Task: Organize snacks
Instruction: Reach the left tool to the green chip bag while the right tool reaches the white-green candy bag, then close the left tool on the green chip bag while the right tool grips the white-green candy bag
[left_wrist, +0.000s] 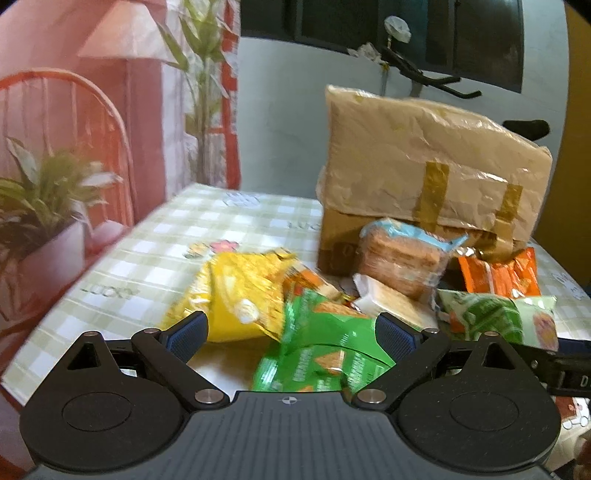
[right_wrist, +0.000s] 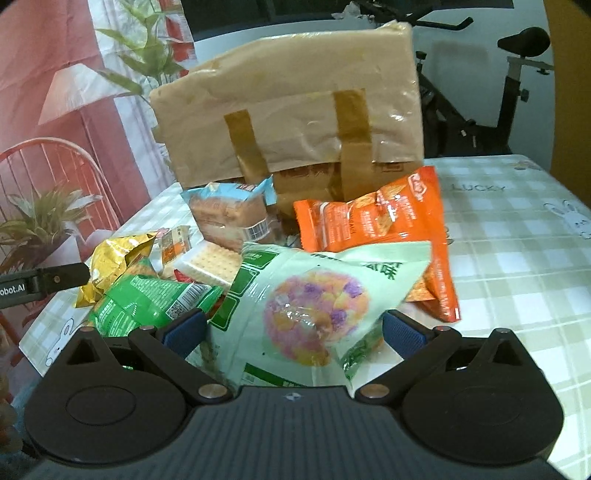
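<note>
Snacks sit in a loose heap on the green-check tablecloth (right_wrist: 517, 240), in front of a cardboard box (right_wrist: 295, 110) w/ its flap taped up.

Left to right in the right wrist view: gold foil bag (right_wrist: 110, 262), bright green chip bag (right_wrist: 147, 299), clear-wrapped cracker pack (right_wrist: 210, 264), sliced bread loaf in blue-trimmed wrap (right_wrist: 229, 214), pale green pouch (right_wrist: 314, 306) w/ a window of pink/purple/orange puffs, orange chip bag (right_wrist: 380, 221) leaning toward the box.

Step in hand, my read: early pick-up phase, nothing sorted yet, pile still jumbled. Looks like each tong is lining up on its own bag.

Left gripper (left_wrist: 291, 332): released, jaws spread wide, low over the table edge, pointing into the pile. A yellow bag (left_wrist: 240, 295) and the green chip bag (left_wrist: 325, 332) lie between/just ahead of the blue pads; can't tell if either pad touches. View is motion-blurred.

Right gripper (right_wrist: 295, 332): also released, jaws wide apart, level and aimed at the box. Pale green pouch fills the gap between the pads, corner tilted up; whether it's touching the pads I can't tell, but no squeeze on it.

Next move prob needs: pads closed on one bag only, on a sealed edge or flat part, not the puffy middle. Bags overlap, so a lift may drag a neighbor. Box opening faces the heap, likely the drop spot, though that's a guess.
</note>
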